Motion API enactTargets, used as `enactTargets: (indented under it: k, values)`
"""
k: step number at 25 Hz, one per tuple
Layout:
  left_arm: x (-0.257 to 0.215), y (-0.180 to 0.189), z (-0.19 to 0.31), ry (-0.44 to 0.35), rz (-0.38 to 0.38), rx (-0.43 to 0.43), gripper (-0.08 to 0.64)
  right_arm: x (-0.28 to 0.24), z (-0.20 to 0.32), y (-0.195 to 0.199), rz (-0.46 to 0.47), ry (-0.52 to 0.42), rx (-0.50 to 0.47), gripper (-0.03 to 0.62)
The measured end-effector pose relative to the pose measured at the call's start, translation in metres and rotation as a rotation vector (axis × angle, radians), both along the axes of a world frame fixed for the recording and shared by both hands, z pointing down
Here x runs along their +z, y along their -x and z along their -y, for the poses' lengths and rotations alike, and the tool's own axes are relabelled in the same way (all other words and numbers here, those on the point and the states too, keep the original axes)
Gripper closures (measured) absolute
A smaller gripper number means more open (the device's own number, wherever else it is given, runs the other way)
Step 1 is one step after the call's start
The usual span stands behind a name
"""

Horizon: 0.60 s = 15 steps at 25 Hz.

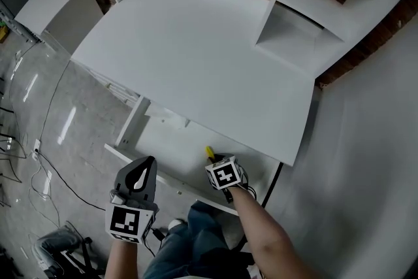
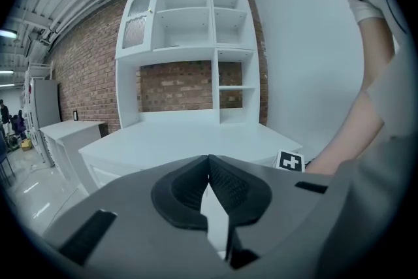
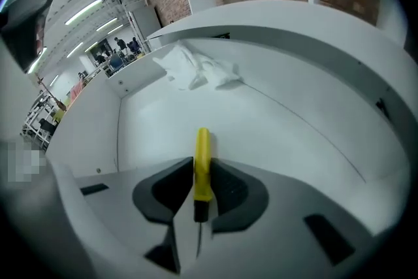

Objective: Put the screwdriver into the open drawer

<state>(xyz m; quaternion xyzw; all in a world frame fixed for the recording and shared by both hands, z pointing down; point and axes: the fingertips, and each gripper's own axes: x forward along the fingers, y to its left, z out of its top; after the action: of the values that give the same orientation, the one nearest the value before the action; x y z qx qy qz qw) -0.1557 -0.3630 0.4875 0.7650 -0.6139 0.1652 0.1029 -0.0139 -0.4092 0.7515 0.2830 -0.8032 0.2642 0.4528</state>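
The yellow-handled screwdriver (image 3: 202,160) sits between the pads of my right gripper (image 3: 202,170), which is shut on it. Its handle points forward and its dark shaft runs back toward the camera. In the head view the right gripper (image 1: 219,163) hangs tilted down inside the open white drawer (image 1: 171,140) under the desk, and the yellow handle (image 1: 209,152) pokes out ahead of it. My left gripper (image 1: 147,162) hovers at the drawer's front edge to the left. In the left gripper view its jaws (image 2: 209,160) meet at the tips with nothing between them.
A crumpled white cloth (image 3: 196,68) lies at the back of the drawer. The white desk top (image 1: 196,42) carries a white shelf hutch (image 1: 307,10) at the back right. A white cabinet (image 1: 59,3) stands at the left, and cables (image 1: 39,166) lie on the floor.
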Motion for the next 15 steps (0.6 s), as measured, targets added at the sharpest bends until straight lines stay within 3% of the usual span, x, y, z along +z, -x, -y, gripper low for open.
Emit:
enactTargets:
  k: [3, 9, 15]
  values:
    - [-0.006, -0.005, 0.0, -0.015, -0.004, 0.031, 0.548, -0.011, 0.002, -0.002, 0.021, 0.0, 0.03, 0.439]
    - [-0.026, -0.005, 0.004, -0.077, -0.028, 0.042, 0.548, -0.088, 0.006, -0.009, 0.12, -0.118, 0.073, 0.439]
    - [-0.055, -0.018, -0.001, -0.164, -0.063, 0.087, 0.548, -0.179, -0.023, -0.021, 0.196, -0.28, 0.061, 0.447]
